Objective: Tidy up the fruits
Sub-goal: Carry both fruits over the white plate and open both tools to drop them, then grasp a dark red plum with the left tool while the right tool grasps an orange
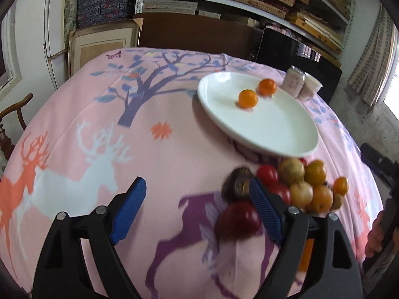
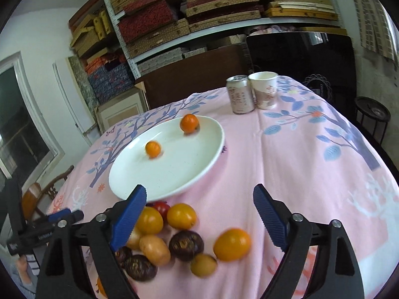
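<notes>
Shelves stacked with flat woven and patterned boxes [image 2: 199,15] fill the wall behind the tabletop [image 1: 154,154], which is draped in a pink cloth printed with deer and a blue-leafed tree. On it sits a white oval plate [image 2: 174,174] holding two small orange fruits, one near the far rim [image 2: 189,123] and one nearer the middle [image 2: 152,148], apart from each other. Beyond the plate a drink can [image 2: 240,94] and a paper cup [image 2: 263,89] stand upright, just beside one another. My left claw [image 1: 197,194] is spread wide with nothing between its blue pads; its right pad [image 1: 264,209] lies against the edge of the loose fruit pile [image 1: 299,184], with a dark red fruit [image 1: 239,220] and a blurred brownish one [image 1: 237,184] just inside it. My right claw [image 2: 199,206] is likewise wide apart and holds nothing, hovering above the same pile on the near side of the plate: orange fruits [image 2: 232,244], yellowish ones [image 2: 154,249], dark purple-brown ones [image 2: 185,245] and a red one [image 2: 162,208] lie bunched on the cloth, several touching. Some fruit is motion-blurred.
</notes>
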`<state>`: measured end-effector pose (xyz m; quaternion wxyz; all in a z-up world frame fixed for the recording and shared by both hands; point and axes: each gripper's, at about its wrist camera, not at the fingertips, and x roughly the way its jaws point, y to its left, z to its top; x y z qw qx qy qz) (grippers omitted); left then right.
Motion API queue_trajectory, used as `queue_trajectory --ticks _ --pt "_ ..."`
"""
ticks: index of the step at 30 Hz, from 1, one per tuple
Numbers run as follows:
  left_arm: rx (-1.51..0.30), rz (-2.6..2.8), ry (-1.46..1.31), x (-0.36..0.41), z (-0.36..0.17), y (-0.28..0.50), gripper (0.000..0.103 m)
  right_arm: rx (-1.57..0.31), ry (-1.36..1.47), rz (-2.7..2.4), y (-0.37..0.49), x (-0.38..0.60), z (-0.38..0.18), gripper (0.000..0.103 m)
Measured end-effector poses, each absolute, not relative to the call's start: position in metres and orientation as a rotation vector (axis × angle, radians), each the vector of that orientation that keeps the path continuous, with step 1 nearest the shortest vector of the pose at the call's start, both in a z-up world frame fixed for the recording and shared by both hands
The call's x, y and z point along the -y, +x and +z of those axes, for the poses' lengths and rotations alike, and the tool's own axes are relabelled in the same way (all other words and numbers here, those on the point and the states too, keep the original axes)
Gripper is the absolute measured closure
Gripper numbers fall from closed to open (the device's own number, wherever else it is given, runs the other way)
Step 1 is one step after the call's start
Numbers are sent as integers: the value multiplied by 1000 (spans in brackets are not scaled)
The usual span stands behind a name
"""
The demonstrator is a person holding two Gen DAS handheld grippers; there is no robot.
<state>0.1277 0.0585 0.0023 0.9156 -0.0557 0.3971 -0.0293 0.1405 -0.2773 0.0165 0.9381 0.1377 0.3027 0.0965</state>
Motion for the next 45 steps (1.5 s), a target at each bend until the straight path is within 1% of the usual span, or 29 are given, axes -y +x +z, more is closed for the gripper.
queue_trajectory --ticks 2,5,11,15,18,22,23,24,25,26,27,29,30,31,34,35,39,45 --pt "-824 -55 -78 -52 -3 118 12 -613 292 174 129 285 13 10" --pt "-822 -69 1 -37 -9 107 11 -615 302 161 117 291 10 9" --pt "-860 -41 144 -13 -25 113 11 -663 269 134 120 288 -1 8" --pt "-889 -69 71 -24 -29 121 10 -701 251 117 125 286 -8 8" --pt "-866 -75 -19 -39 -25 123 10 -718 245 100 126 287 -12 8" --pt "-856 -80 -52 -45 -22 127 11 -741 219 85 128 286 -16 8" --pt "-864 -93 -56 -44 -23 128 15 -753 207 86 130 285 -19 8" --pt "-876 -125 -58 -41 -24 129 23 -761 196 85 130 284 -20 8" --pt "-883 -147 -52 -37 -26 129 27 -769 183 84 131 282 -22 9" --pt "-888 -162 -34 -32 -27 129 33 -773 175 84 131 281 -23 15" --pt "-890 -166 -8 -27 -28 129 35 -780 158 93 131 278 -24 21" --pt "-891 -172 20 -20 -30 129 39 -796 127 97 132 273 -27 27" --pt "-894 -175 24 -19 -30 129 39 -808 104 93 134 270 -30 33" --pt "-898 -174 25 -18 -31 129 39 -817 91 96 134 268 -32 36" --pt "-903 -170 28 -17 -32 130 39 -812 89 110 135 268 -32 41" --pt "-904 -168 34 -16 -32 130 39 -816 103 118 135 270 -32 45" --pt "-906 -168 35 -17 -33 130 39 -848 224 198 138 282 -35 65" --pt "-909 -164 47 -15 -33 131 38 -861 319 222 143 291 -39 66"
